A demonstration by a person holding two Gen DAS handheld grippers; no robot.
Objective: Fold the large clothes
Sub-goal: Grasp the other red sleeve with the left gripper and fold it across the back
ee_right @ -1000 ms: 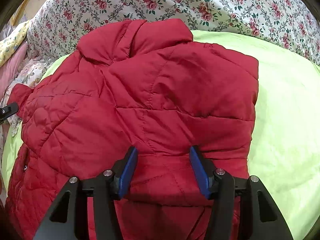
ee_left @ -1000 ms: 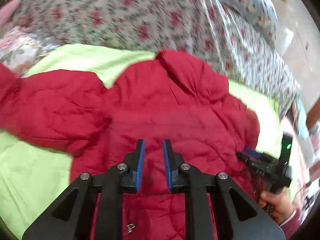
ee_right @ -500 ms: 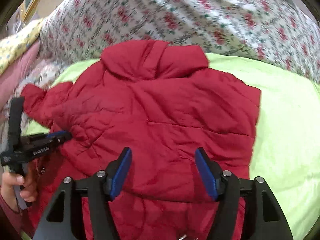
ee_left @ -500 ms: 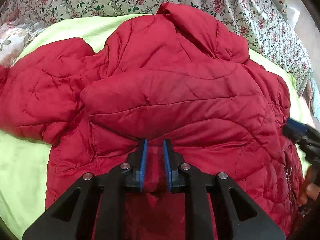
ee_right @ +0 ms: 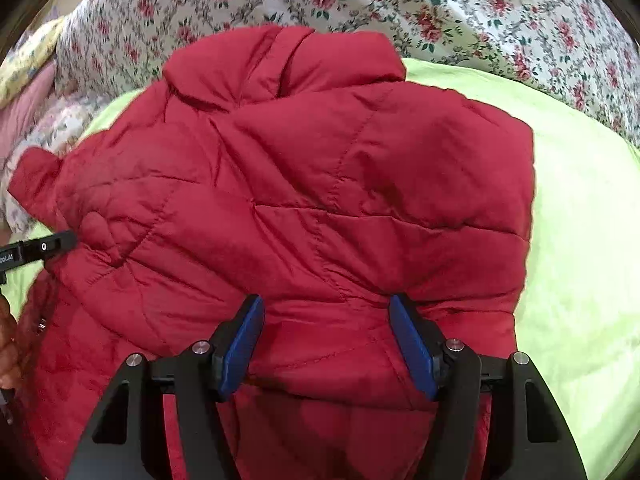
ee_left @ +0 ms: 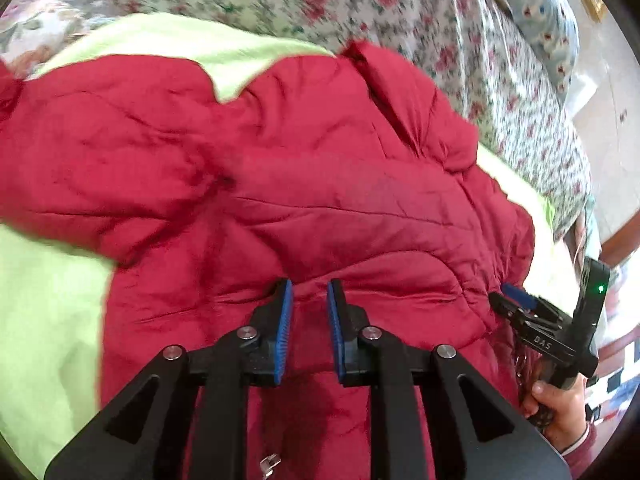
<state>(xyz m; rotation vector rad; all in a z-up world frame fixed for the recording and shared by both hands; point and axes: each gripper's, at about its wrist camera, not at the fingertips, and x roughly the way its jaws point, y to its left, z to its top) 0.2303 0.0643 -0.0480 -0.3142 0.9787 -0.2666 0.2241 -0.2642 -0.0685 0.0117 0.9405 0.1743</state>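
A red quilted puffer jacket [ee_left: 320, 200] lies on a lime-green sheet, collar toward the far side; it also fills the right wrist view [ee_right: 320, 200]. One sleeve [ee_left: 100, 160] stretches out to the left. My left gripper [ee_left: 310, 300] hovers over the jacket's lower part, jaws narrowly apart, nothing between them. My right gripper [ee_right: 326, 320] is open wide just above the jacket's lower fold, empty. The right gripper also shows in the left wrist view [ee_left: 516, 300] at the jacket's right edge. The left gripper's tip [ee_right: 52, 246] shows at the jacket's left edge.
The lime-green sheet [ee_right: 580, 240] covers the bed around the jacket. A floral quilt [ee_right: 440, 8] rises behind the collar. Pink and yellow bedding [ee_right: 24, 92] lies at the far left. A zipper pull [ee_left: 270, 462] hangs near the left gripper's base.
The left gripper's jaws have opened slightly and it has pulled back from the jacket fold. The right gripper has moved closer over the jacket, still open.
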